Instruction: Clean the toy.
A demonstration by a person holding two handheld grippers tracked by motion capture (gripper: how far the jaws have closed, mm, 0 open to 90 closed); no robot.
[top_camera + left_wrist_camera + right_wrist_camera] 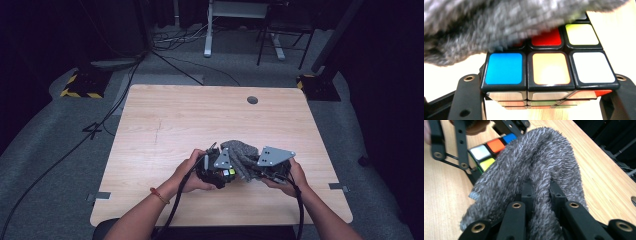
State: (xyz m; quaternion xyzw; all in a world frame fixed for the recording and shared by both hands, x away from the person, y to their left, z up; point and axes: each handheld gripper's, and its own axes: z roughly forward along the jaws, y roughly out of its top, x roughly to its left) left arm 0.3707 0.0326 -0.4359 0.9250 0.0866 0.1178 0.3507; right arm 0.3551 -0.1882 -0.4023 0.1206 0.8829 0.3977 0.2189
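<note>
Left gripper view: cube (550, 67) clamped between jaws, cloth (499, 25) draped over

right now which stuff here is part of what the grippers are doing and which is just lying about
In the job:
- puzzle cube, clamped between the left gripper's jaws
- grey fuzzy cloth, pinched by the right gripper and draped over the cube

Just lying about:
- cables on the floor beyond the table
- yellow-and-black striped base at the far left
</note>
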